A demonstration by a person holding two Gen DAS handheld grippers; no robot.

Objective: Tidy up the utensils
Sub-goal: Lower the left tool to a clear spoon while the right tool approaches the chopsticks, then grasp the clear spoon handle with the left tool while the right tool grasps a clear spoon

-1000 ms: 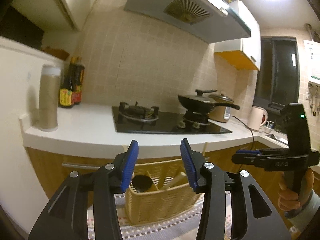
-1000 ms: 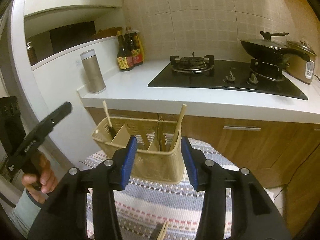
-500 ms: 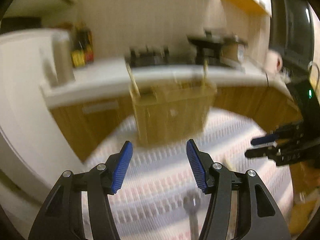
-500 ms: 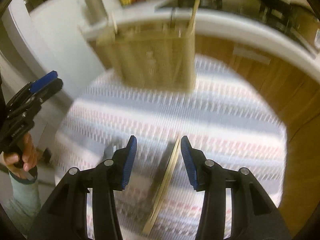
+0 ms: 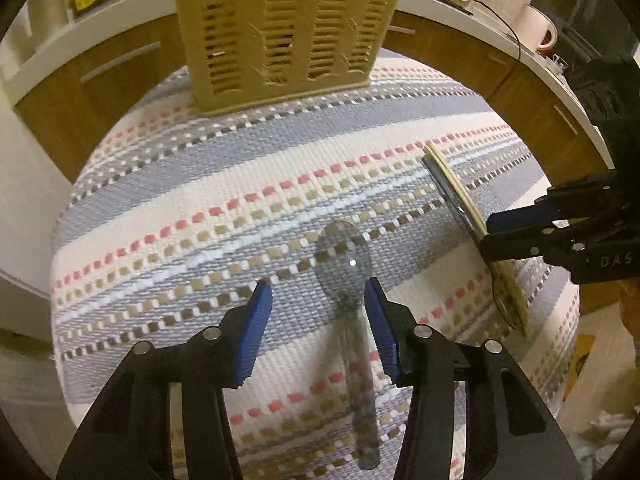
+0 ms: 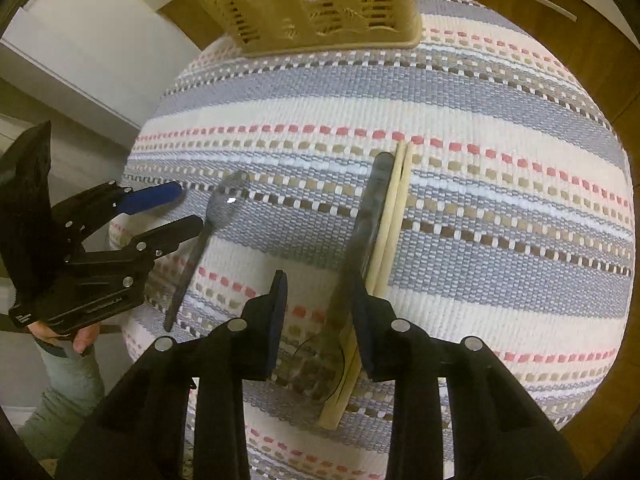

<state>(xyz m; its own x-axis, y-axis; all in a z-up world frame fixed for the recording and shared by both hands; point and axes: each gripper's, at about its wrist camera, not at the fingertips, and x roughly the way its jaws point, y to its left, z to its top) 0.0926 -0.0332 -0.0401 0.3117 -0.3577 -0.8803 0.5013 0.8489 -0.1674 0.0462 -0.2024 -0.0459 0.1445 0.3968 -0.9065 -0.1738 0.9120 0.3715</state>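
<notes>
Left gripper (image 5: pixel 318 304), jaws spread wide and holding nothing, hangs over a clear spoon (image 5: pixel 352 308) lying flat on the striped mat (image 5: pixel 200 184), the spoon's neck just inside its right finger. Right gripper (image 6: pixel 320 300), likewise spread and empty, straddles a second clear spoon (image 6: pixel 362 232) lying against a pair of chopsticks (image 6: pixel 394 208). A slotted utensil basket (image 5: pixel 280 28) stands at the mat's far edge, with bare mat between it and the utensils.

Your left gripper (image 5: pixel 318 308) and right gripper (image 6: pixel 318 312) both point downward, fingers (image 5: pixel 256 320) spread apart, each held in one hand (image 6: pixel 76 334).
</notes>
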